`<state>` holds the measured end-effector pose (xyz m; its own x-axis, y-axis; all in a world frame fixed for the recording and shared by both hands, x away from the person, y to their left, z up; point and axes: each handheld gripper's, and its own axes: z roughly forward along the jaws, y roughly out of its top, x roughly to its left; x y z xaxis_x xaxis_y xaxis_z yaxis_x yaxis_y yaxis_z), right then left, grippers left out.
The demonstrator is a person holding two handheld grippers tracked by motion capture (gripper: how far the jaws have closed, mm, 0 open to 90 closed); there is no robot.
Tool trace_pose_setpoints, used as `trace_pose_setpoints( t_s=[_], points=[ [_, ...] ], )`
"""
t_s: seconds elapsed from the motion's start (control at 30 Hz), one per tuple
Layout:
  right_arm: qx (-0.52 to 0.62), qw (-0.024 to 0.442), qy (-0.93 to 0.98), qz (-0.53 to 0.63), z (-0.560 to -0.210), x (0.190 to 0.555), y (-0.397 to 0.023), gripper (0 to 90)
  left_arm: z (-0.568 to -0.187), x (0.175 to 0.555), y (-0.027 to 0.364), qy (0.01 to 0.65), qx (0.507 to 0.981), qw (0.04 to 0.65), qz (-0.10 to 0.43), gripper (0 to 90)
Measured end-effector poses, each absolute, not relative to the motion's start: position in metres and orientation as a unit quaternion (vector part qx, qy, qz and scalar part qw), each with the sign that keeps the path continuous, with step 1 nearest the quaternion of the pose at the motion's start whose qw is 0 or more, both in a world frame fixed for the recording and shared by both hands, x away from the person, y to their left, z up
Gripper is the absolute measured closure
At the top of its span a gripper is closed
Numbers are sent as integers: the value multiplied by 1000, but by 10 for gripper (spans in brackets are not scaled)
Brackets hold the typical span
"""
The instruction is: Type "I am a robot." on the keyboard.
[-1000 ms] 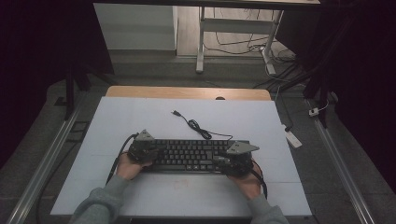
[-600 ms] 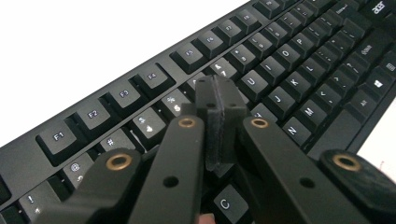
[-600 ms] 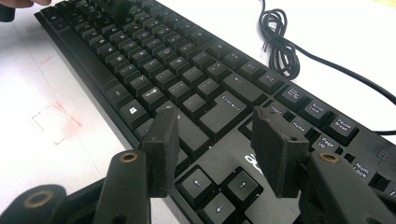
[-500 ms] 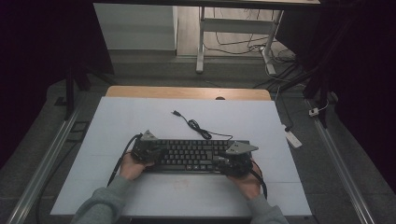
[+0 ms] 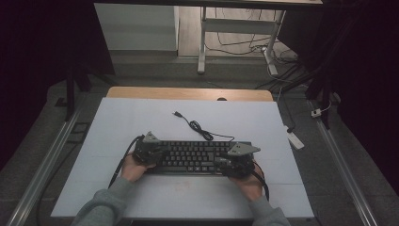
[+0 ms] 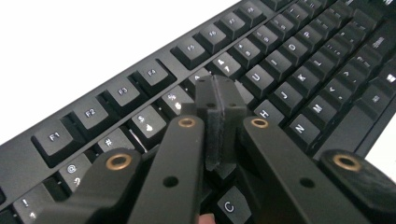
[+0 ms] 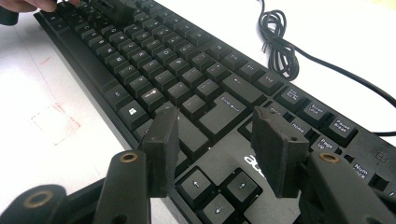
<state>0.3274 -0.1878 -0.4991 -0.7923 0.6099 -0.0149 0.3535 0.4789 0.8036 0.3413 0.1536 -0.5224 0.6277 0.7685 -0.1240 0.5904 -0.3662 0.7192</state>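
A black keyboard (image 5: pixel 193 157) lies across the white table top (image 5: pixel 141 122), its cable (image 5: pixel 197 127) coiled behind it. My left gripper (image 5: pixel 149 153) rests over the keyboard's left end. In the left gripper view its jaws (image 6: pixel 219 100) are shut with the pads pressed together, nothing between them, tips just above the number and letter rows of the keyboard (image 6: pixel 280 60). My right gripper (image 5: pixel 233 165) is at the right end. In the right gripper view it (image 7: pixel 217 123) stands open above the keyboard (image 7: pixel 163 60), over the area between the Enter key and the arrow keys, holding nothing.
The coiled black cable (image 7: pixel 280 51) lies on the table just beyond the keyboard. A white power strip (image 5: pixel 295 139) lies off the table's right edge. A faint red square mark (image 7: pixel 51 121) shows on the table in front of the keyboard. Metal rails run along both sides.
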Motion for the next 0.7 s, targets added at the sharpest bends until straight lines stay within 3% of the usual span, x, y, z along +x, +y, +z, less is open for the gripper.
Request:
trace_pose_setpoints(
  t_s=[0.13, 0.43, 0.7],
  points=[
    [285, 150, 845, 427, -499, 328, -188, 517, -516, 338, 160, 418, 807, 399, 120, 814],
    [288, 152, 844, 427, -498, 328, -191, 517, -502, 326, 175, 413, 802, 411, 128, 438],
    [291, 154, 842, 427, -498, 328, -193, 516, -495, 317, 181, 402, 809, 412, 119, 325]
  ],
)
